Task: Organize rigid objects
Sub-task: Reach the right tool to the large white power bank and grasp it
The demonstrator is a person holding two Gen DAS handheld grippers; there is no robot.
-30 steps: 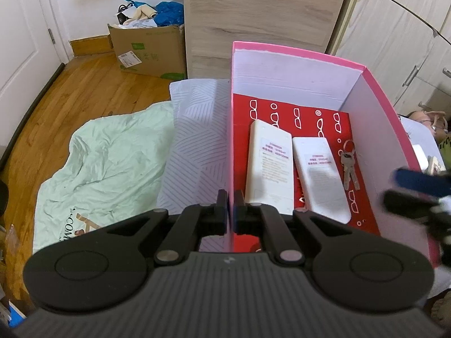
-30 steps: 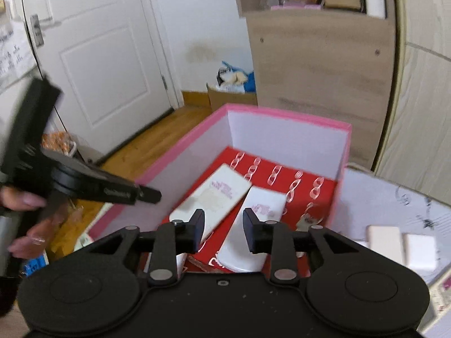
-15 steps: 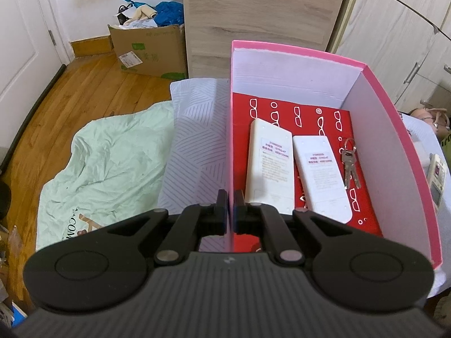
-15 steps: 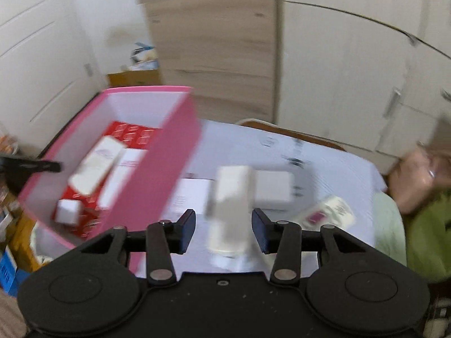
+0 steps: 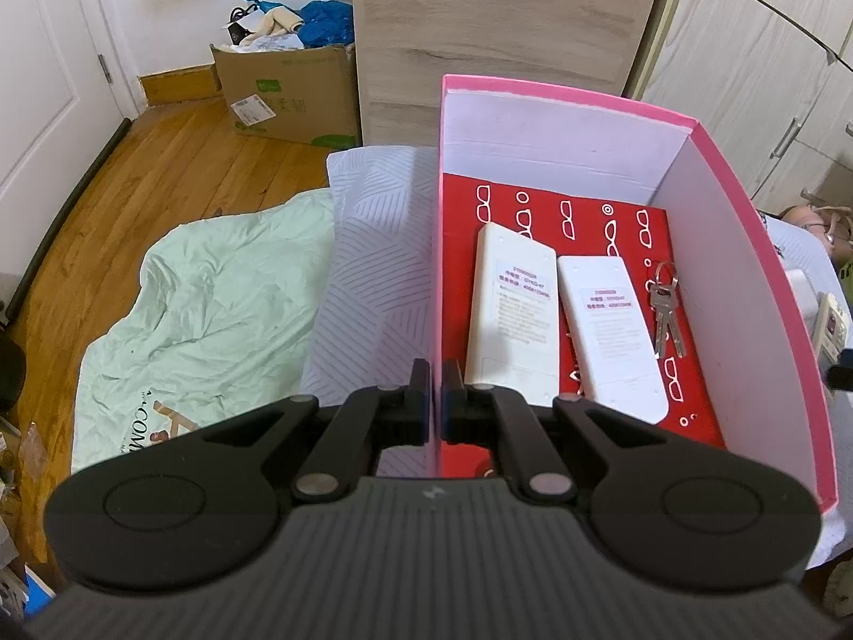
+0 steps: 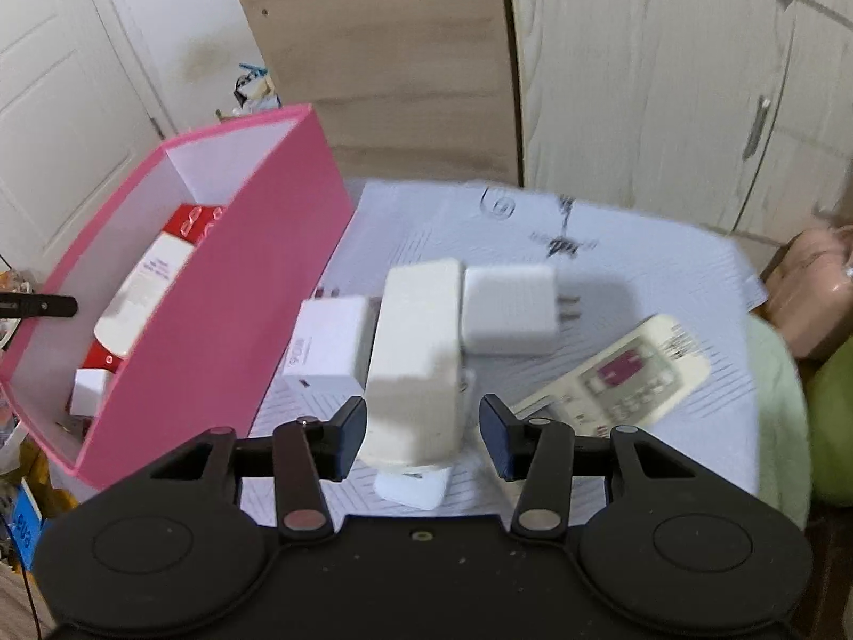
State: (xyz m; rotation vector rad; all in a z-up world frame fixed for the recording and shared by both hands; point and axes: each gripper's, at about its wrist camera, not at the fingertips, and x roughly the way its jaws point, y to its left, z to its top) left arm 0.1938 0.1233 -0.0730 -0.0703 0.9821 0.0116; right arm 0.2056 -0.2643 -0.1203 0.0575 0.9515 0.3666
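My left gripper (image 5: pixel 435 405) is shut on the left wall of the pink box (image 5: pixel 746 245). On the box's red floor lie two white flat slabs (image 5: pixel 512 309) side by side, a bunch of keys (image 5: pixel 664 309) and a small white cube (image 6: pixel 88 392). My right gripper (image 6: pixel 424 437) hovers over the white table to the right of the box, its jaws opening. A cream block (image 6: pixel 416 362) stands between them with a gap on each side. Around it lie a white charger (image 6: pixel 328 344), a white plug adapter (image 6: pixel 509 309) and a remote control (image 6: pixel 629 378).
A small white piece (image 6: pixel 410 485) lies under the cream block's near end. A person in green (image 6: pixel 831 416) is at the table's right edge. A mint cloth (image 5: pixel 202 293) covers the floor at left, with a cardboard box (image 5: pixel 288 90) and wardrobes (image 6: pixel 666 80) behind.
My right gripper swung from above the pink box to the right and down over the table's items, and its jaws widened. My left gripper kept its hold and place.
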